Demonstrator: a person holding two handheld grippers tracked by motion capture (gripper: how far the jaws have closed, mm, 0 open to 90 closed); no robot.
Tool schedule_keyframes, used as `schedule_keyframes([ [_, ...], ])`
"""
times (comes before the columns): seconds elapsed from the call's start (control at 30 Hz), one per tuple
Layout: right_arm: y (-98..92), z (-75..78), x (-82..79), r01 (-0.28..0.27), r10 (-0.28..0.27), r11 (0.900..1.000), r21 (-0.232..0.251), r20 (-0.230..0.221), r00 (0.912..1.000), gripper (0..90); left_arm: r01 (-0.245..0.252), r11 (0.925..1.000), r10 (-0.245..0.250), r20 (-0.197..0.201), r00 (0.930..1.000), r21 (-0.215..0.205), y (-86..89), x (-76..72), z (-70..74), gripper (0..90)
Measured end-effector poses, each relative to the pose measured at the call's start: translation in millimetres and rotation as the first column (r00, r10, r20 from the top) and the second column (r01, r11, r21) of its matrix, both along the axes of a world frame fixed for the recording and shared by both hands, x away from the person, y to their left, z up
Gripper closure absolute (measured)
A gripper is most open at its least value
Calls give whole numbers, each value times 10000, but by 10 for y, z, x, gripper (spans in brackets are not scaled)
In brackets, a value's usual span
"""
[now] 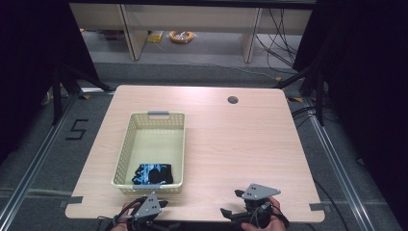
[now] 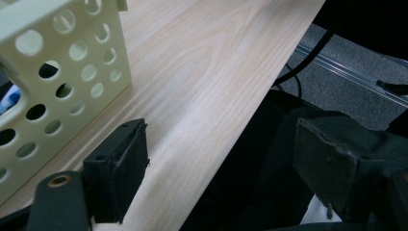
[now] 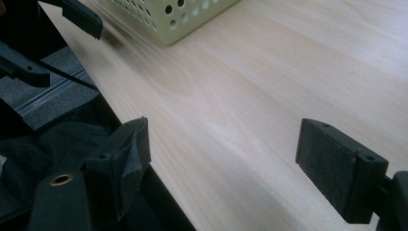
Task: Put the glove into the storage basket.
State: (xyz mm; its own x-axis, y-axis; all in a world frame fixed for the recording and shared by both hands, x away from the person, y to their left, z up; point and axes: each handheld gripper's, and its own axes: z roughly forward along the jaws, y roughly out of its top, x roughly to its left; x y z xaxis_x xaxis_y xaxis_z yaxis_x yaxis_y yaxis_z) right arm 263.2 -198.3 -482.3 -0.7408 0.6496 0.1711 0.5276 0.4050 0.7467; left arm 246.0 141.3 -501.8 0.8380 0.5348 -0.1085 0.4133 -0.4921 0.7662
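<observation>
High view first: we see a pale perforated basket (image 1: pixel 150 147) on the wooden counter (image 1: pixel 240 144), and inside it, at the end nearest to us, a folded black and blue cloth item (image 1: pixel 153 174), maybe a sock or a glove; we cannot tell which. Our left gripper (image 1: pixel 144 209) hovers just beside the near end of the basket, at the counter edge. Our right gripper (image 1: pixel 243 204) is well apart from the basket, to its right, also at the near edge.

We judge the work is at a resting point, with nothing in hand. The next move would call for lifting the left gripper over the near wall of the basket and down onto the cloth.

Both pairs of jaws stand wide open and hold nothing; they touch nothing we can see.
</observation>
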Motion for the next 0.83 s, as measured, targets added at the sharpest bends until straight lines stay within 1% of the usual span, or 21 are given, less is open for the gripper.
schedule_keyframes([
  [0.03,-18,-4,12,-191,193,9997,-139,136,9997,201,92,9999,-92,48,9999,135,8,4,1,195],
  [0.07,-16,-16,0,-156,160,9997,-172,197,9997,197,-55,9999,54,-91,9999,-105,-7,-9,-8,195],
  [0.1,-22,-24,-10,-241,249,9993,-301,257,9994,190,-224,9994,217,-276,9994,-257,-19,-24,-15,195],
  [0.17,-24,-40,-15,-357,368,9984,-434,243,9990,187,-215,9995,210,-228,9995,-214,-19,-20,-19,195],
  [0.2,-21,-47,-19,-308,317,9985,-443,212,9993,187,-214,9994,206,-305,9993,-254,-22,-23,-22,195],
  [0.23,-23,-54,-11,-350,363,9982,-486,257,9990,190,-198,9995,190,-299,9994,-249,-21,-22,-22,195],
  [0.27,-30,-56,-4,-312,330,9979,-575,304,9990,194,-162,9998,159,-254,9996,-135,-15,-17,-20,196],
  [0.33,-35,-57,-2,-308,321,9981,-526,243,9992,193,-179,9997,175,-264,9995,-167,-19,-17,-23,200],
  [0.37,-37,-57,4,-426,439,9977,-518,230,9988,193,-116,9999,117,-138,9998,76,-7,-5,-21,200],
  [0.4,-36,-59,8,-465,476,9978,-474,227,9986,193,-117,9999,117,-218,9997,14,-13,-6,-29,200],
  [0.43,-35,-55,2,-350,358,9981,-510,142,9993,193,-159,9998,157,-258,9995,-85,-17,-13,-31,200],
  [0.47,-36,-59,8,-333,346,9980,-542,216,9992,192,-112,9999,112,-236,9997,13,-14,-6,-34,200],
  [0.5,-33,-63,11,-261,268,9980,-577,106,9996,192,-126,9999,126,-241,9996,-10,-15,-9,-32,200],
  [0.57,-32,-67,10,-137,140,9975,-699,31,9999,198,-74,10000,75,-204,9998,59,-10,-6,-28,200],
  [0.63,-35,-65,10,-63,69,9971,-757,75,9999,199,-84,10000,85,-195,9998,33,-13,-8,-28,201],
  [0.73,-41,-70,23,-182,193,9975,-676,152,9997,199,-79,10000,80,-189,9998,32,-15,-8,-29,200],
  [0.83,-46,-71,26,-156,167,9979,-627,174,9997,199,-90,10000,90,-180,9998,33,-13,-7,-27,200],
])
